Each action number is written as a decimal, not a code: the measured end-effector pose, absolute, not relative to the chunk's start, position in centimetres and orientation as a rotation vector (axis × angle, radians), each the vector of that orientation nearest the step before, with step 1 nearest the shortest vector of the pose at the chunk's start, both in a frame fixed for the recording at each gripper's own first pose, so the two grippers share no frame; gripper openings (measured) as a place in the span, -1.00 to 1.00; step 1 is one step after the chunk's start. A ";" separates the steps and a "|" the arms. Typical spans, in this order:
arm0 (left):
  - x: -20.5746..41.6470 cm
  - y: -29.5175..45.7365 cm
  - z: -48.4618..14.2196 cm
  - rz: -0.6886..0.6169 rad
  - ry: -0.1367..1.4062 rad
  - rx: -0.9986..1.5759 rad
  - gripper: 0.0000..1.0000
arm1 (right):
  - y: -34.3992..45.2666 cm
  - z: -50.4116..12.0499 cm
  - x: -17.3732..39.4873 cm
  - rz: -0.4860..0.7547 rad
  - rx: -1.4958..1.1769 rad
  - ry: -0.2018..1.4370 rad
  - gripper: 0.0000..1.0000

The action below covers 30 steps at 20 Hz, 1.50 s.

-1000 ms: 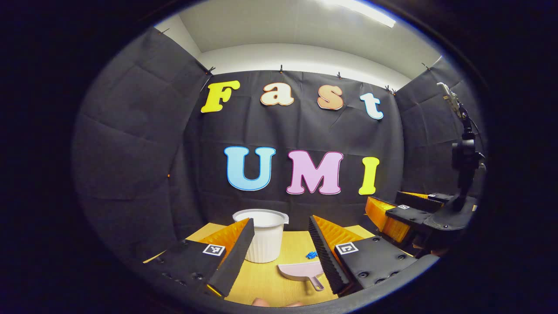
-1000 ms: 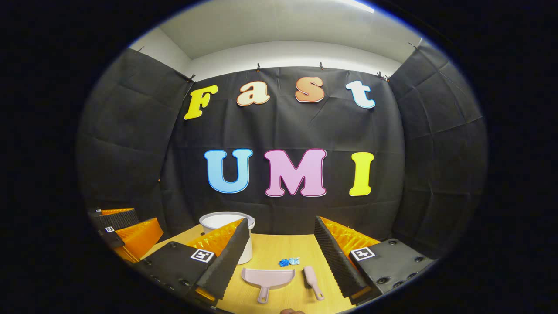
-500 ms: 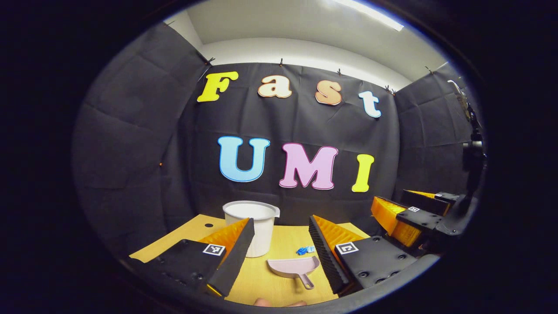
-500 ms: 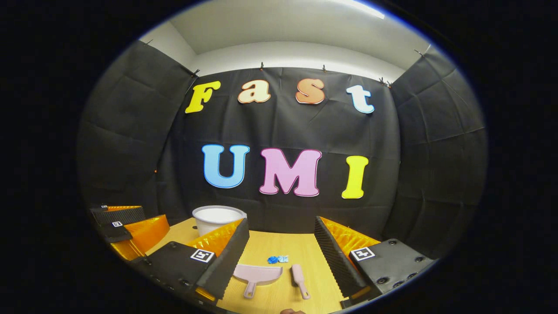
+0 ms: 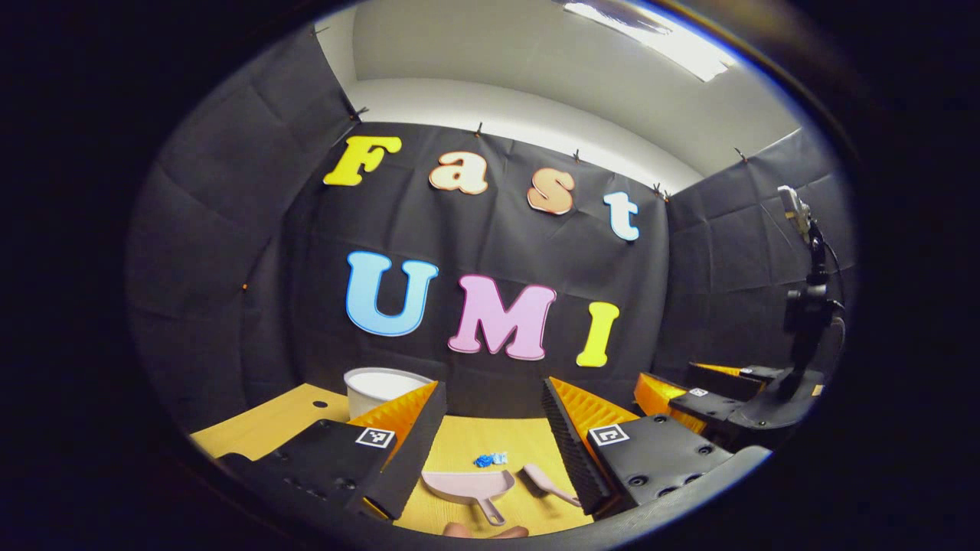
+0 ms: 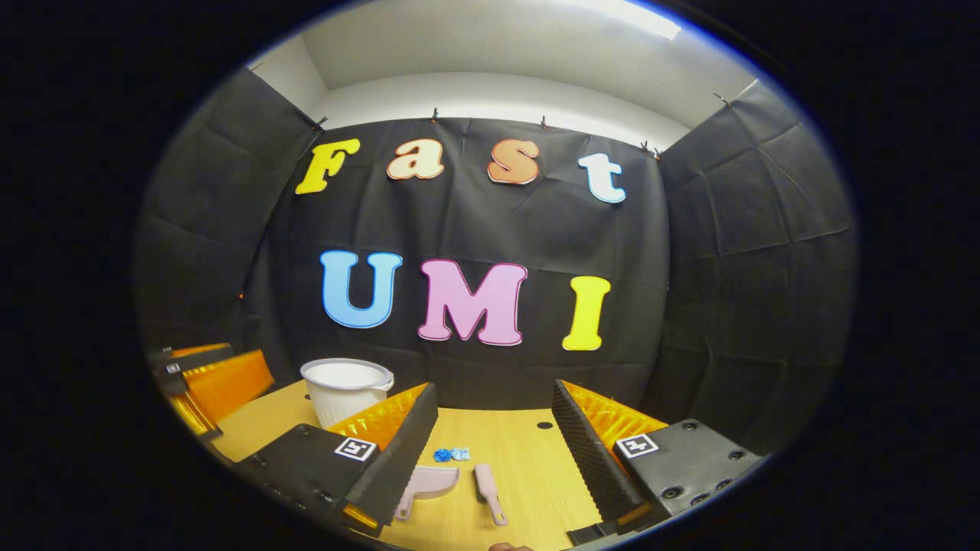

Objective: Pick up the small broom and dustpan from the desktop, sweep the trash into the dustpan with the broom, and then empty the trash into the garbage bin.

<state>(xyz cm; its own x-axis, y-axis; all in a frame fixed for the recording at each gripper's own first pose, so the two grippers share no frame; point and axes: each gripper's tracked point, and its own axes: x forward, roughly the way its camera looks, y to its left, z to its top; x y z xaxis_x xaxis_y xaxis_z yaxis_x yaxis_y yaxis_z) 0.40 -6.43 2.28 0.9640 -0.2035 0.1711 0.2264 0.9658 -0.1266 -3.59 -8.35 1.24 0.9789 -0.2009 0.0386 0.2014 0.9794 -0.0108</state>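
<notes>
Hovering above the near edge of the desk (image 6: pixel 528 451), both grippers sit w/ jaws spread wide and nothing between them; nothing's been picked up yet.

Left gripper (image 5: pixel 490 428) faces the dustpan (image 5: pixel 467 485), which lies flat near the front edge, scoop toward the back wall, handle toward the camera. That handle-forward lie is prob. why the left gripper is lined up here: the handle is the easy part to pinch. Broom (image 5: pixel 547 484) lies just right of the pan, not touching it, handle angled toward the right finger. Trash (image 5: pixel 490 460), a small blue crumpled bit, sits just behind the pan's mouth, toward the desk's middle, so a short sweep forward should carry it in. Bin (image 5: pixel 381 388), white, stands toward the back-left corner, partly behind the left finger.

Right gripper (image 6: pixel 494 436) looks down on the broom (image 6: pixel 488 492), handle toward the camera, roughly centred between its fingers, which suits a right-hand broom grab. Dustpan (image 6: pixel 423 487) here is half hidden by the left finger. Trash (image 6: pixel 450 454) and bin (image 6: pixel 344 389) show too.

The left gripper view gives the pan whole and the right gripper (image 5: pixel 689 398) off to the side w/ a dark mount on it, possibly a camera rig. The right gripper view gives the bin whole plus the left gripper (image 6: pixel 214 383) at the desk's left edge.
</notes>
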 end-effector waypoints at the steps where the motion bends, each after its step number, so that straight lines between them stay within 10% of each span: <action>1: 0.1 -6.5 2.9 -0.216 -0.191 -0.160 0.49 | -8.5 1.5 -3.8 -0.208 -0.015 -0.049 0.94; 21: 6.6 -10.6 0.0 -0.204 -0.091 0.041 0.49 | -10.6 1.7 3.0 -0.144 -0.107 -0.079 0.99; 30: 13.2 -11.0 -15.0 -0.160 0.365 0.081 0.50 | -13.9 -6.3 10.0 -0.081 -0.128 0.074 0.93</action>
<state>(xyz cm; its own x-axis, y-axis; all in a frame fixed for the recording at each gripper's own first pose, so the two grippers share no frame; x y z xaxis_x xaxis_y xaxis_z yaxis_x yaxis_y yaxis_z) 13.22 -11.03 -14.99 0.9216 -0.1412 -0.3616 0.1704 0.9841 0.0500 9.97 -13.87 -6.35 0.9940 -0.0858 -0.0680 0.0764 0.9885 -0.1308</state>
